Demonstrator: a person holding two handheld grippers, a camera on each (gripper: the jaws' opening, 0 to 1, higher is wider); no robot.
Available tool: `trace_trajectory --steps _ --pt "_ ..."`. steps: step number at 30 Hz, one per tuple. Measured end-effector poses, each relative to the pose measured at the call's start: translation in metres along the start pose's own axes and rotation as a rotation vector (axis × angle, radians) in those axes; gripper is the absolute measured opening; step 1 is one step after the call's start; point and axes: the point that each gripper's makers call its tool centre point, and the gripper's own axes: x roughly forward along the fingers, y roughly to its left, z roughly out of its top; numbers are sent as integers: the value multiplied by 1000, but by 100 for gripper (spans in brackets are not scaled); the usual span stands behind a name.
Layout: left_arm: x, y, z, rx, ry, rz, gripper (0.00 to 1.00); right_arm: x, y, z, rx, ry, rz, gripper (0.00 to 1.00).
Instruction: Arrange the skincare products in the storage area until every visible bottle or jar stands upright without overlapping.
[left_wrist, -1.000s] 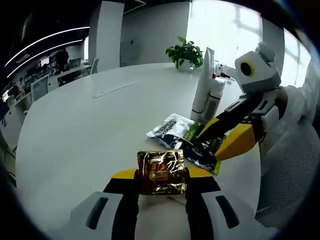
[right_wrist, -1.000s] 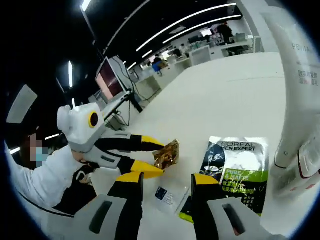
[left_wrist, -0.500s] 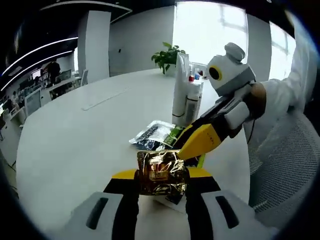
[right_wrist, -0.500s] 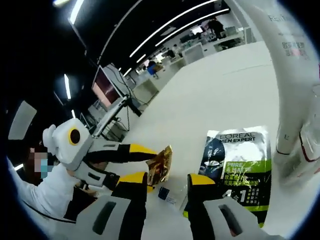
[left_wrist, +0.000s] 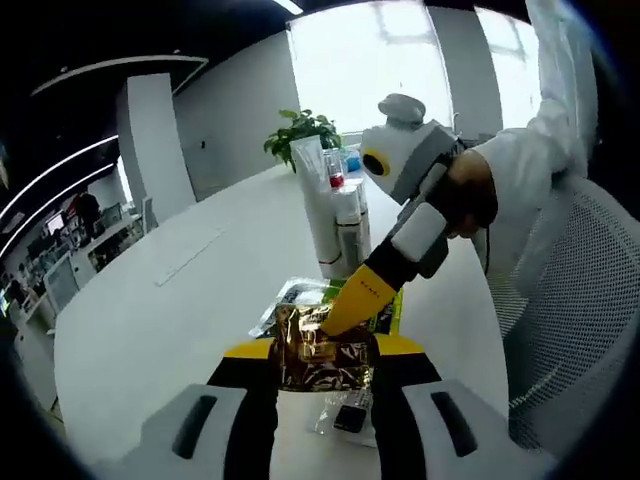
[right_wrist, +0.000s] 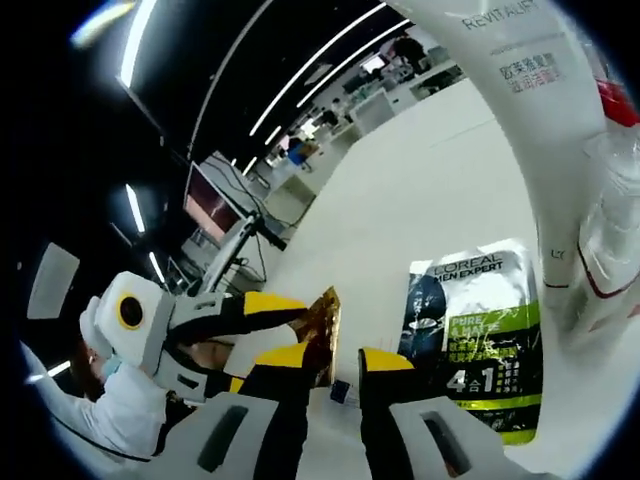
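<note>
My left gripper (left_wrist: 322, 350) is shut on a crinkled gold sachet (left_wrist: 320, 340), held above the white table. In the right gripper view that gripper (right_wrist: 303, 328) comes in from the left with the gold sachet (right_wrist: 324, 330) seen edge-on. My right gripper (right_wrist: 335, 362) stands open with a narrow gap, and the sachet's edge sits just at that gap. Its yellow tip (left_wrist: 352, 300) meets the sachet's top edge in the left gripper view. A green and black L'Oreal sachet (right_wrist: 470, 335) lies flat below. White tubes (left_wrist: 335, 215) stand upright beyond it.
A small clear sachet (left_wrist: 345, 412) lies on the table (left_wrist: 180, 320) under the jaws. A potted plant (left_wrist: 300, 128) stands at the far edge. A bottle with a red band (right_wrist: 612, 230) stands beside the tall tube (right_wrist: 520, 130). A mesh chair (left_wrist: 570, 330) is at the right.
My right gripper's jaws have narrowed and drawn up to the gold sachet. Both views have swung, bringing the tubes closer. The left gripper keeps its hold.
</note>
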Motion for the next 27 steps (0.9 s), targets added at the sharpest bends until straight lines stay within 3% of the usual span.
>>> trace_trajectory --steps 3,5,6,7,8,11,18,27 --pt "0 2 3 19 -20 1 29 -3 2 0 11 -6 9 9" --pt "-2 12 9 97 -45 46 7 -4 2 1 33 -16 17 10" --pt "-1 -5 4 81 -17 -41 7 -6 3 3 56 -31 30 7" --pt "-1 2 13 109 -68 3 11 -7 3 2 69 -22 31 3" --pt "-2 -1 6 74 -34 -10 12 -7 3 2 61 -23 34 0" --pt "0 3 -2 68 -11 8 7 -7 -2 -3 45 -14 14 0" --pt "0 6 -6 44 6 6 14 -8 -11 2 22 -25 -7 0" --pt "5 21 -31 -19 98 45 22 -13 -16 3 33 -28 -7 0"
